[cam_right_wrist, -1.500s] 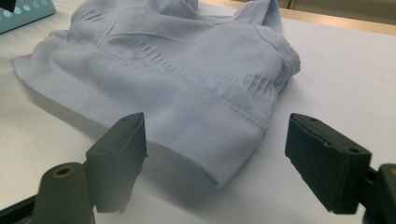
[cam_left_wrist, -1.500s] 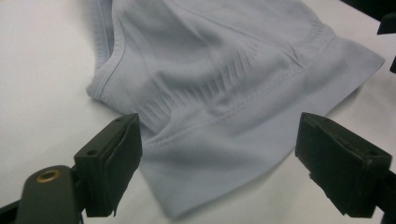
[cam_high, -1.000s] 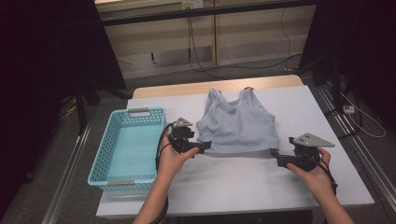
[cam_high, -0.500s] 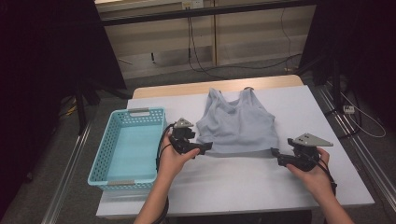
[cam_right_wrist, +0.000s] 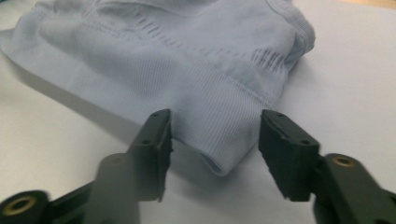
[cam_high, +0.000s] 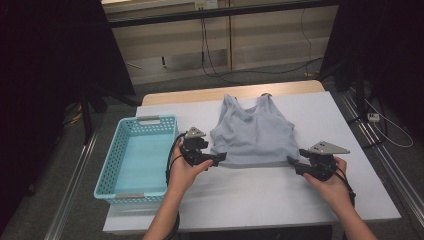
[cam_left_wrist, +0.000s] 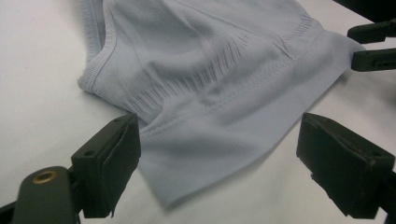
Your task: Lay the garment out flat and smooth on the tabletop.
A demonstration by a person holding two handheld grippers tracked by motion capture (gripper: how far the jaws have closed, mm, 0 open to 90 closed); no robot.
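A pale grey-blue tank top [cam_high: 252, 136] lay flat near the middle of the tabletop [cam_high: 260, 200], straps toward the far edge and hem toward the person. Its long hem ran side to side, parallel to the near edge, and a gripper stood at each end of it. The left gripper [cam_high: 216, 159] pointed in at the hem's left corner; in the left gripper view its jaws stood wide apart with that corner [cam_left_wrist: 187, 177] lying between them, neither pad [cam_left_wrist: 116, 163] touching the cloth. The right gripper [cam_high: 295, 165] faced the hem's right corner, and its jaws had just been closing; in the right gripper view the corner [cam_right_wrist: 219, 140] sat between them, though gaps showed on both sides, so the pads were not yet pressing. Each corner lay straight ahead of its own gripper, so my guess was that the next move needed only a pinch on each side. The fabric looked soft, stretchy and finely ribbed, with a stitched band at the hem and thicker ribbed bindings at the armholes. A light blue plastic basket [cam_high: 115, 165] with latticed walls sat at the table's left edge, just beside the left hand [cam_high: 182, 172]
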